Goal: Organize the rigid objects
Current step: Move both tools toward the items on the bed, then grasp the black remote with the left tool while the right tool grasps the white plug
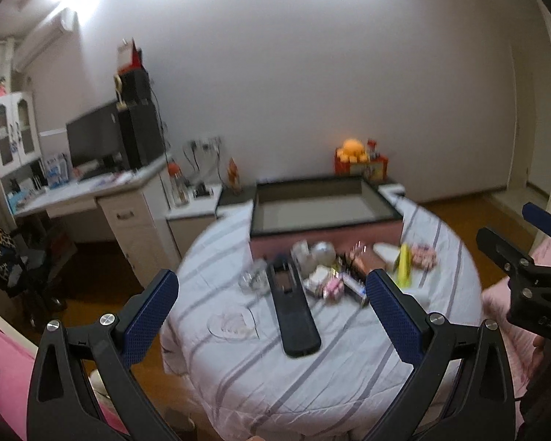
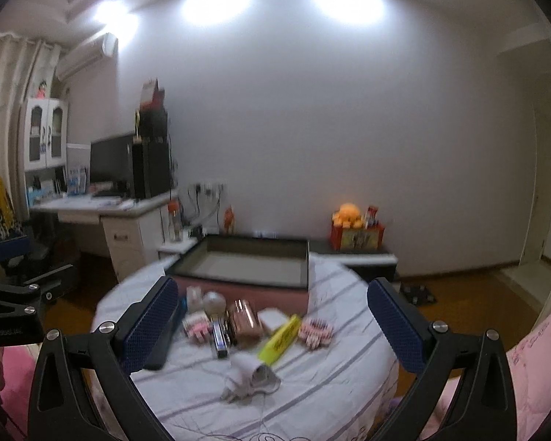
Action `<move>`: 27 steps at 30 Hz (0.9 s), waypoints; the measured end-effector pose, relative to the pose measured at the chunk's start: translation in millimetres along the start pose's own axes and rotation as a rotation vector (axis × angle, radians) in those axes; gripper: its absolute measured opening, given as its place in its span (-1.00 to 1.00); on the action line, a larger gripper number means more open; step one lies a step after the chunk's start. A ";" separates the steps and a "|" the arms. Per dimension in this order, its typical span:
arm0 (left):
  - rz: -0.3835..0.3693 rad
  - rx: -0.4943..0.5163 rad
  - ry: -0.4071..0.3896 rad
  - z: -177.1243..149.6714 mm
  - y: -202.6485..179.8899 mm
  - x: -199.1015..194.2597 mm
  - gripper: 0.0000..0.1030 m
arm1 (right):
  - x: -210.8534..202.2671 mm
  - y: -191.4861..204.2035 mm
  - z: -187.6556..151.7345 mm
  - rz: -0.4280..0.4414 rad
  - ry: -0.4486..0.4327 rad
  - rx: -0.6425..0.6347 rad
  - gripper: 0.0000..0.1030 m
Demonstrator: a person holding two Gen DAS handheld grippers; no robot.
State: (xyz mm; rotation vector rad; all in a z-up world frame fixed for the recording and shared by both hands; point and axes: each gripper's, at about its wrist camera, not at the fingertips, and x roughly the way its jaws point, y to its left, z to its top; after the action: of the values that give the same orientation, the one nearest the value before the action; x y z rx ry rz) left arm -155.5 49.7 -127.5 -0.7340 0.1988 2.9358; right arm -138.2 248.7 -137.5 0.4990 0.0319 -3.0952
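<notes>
A striped white cloth (image 1: 312, 378) covers a table with a pile of small objects. A long black remote-like case (image 1: 293, 308) lies nearest, also seen in the right wrist view (image 2: 163, 338). Behind it are a yellow tube (image 1: 404, 266) (image 2: 281, 338), a rose-gold box (image 2: 242, 318), pink packets (image 2: 316, 330), a white pad (image 2: 273, 319), a clear jar (image 1: 253, 279) and a crumpled white wrapper (image 2: 251, 376). A dark-rimmed open box (image 1: 323, 207) (image 2: 246, 261) stands behind the pile. My left gripper (image 1: 272, 316) is open above the case. My right gripper (image 2: 272, 323) is open above the pile.
A white desk (image 1: 92, 191) with a monitor and black tower stands at the left. A low cabinet with an orange plush toy (image 1: 352, 149) is at the back wall. Pink bedding (image 2: 532, 367) lies at the right and lower left. Wooden floor surrounds the table.
</notes>
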 end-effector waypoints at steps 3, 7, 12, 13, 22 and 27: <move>0.004 -0.003 0.077 -10.9 1.0 31.1 1.00 | 35.5 -2.6 -19.6 -0.010 0.081 0.011 1.00; 0.023 -0.002 0.197 -26.3 2.1 76.5 1.00 | 73.3 -3.6 -41.9 -0.016 0.183 0.029 1.00; 0.031 0.012 0.310 -44.0 0.0 120.8 1.00 | 110.9 -0.1 -70.1 -0.012 0.290 0.048 1.00; 0.031 0.014 0.320 -45.7 -1.1 127.5 1.00 | 118.4 1.4 -74.2 -0.016 0.318 0.053 1.00; -0.020 -0.032 0.435 -61.9 -8.0 182.2 1.00 | 148.9 0.2 -96.6 -0.038 0.428 0.071 1.00; -0.073 -0.075 0.398 -67.0 -1.5 180.4 1.00 | 155.0 -2.2 -103.3 -0.027 0.462 0.077 1.00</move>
State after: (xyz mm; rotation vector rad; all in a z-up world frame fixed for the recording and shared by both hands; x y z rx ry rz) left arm -282.7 54.3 -271.9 -1.3017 0.0908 2.7104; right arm -252.9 252.6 -284.2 1.2105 -0.0791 -2.9379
